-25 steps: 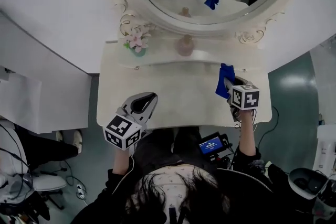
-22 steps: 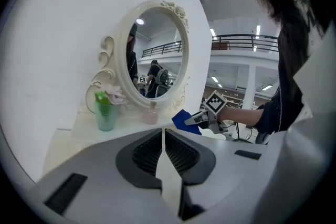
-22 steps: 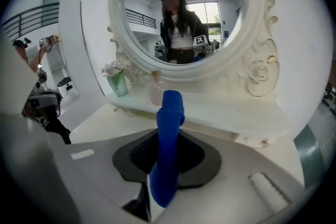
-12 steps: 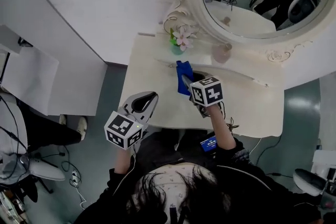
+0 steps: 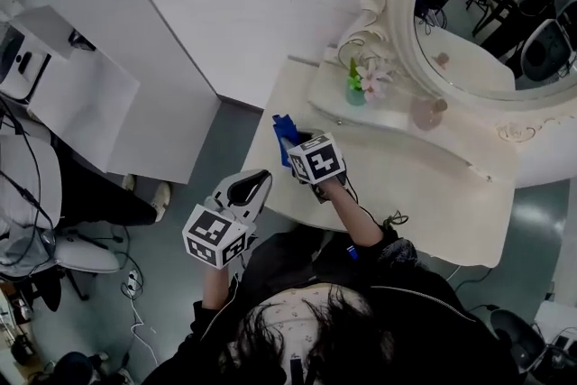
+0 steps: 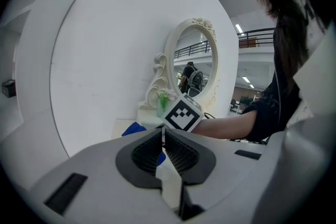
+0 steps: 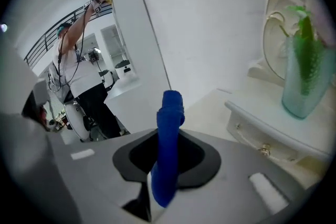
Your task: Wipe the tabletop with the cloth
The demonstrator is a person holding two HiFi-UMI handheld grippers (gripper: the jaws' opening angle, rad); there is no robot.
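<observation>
The blue cloth is clamped upright in my right gripper, which is shut on it at the left front corner of the cream dressing table. In the right gripper view the cloth stands up between the jaws above the tabletop. My left gripper hangs off the table's left front edge over the floor, its jaws shut and holding nothing. In the left gripper view its pads meet, and the right gripper's marker cube and the cloth show beyond.
An oval mirror backs the table. On its raised shelf stand a green vase of flowers and a pink bottle. A white cabinet and a chair are to the left. A person stands far off.
My right gripper has carried the cloth from the table's right side across to its left front corner. The head view has swung left. The left gripper has stayed put.
</observation>
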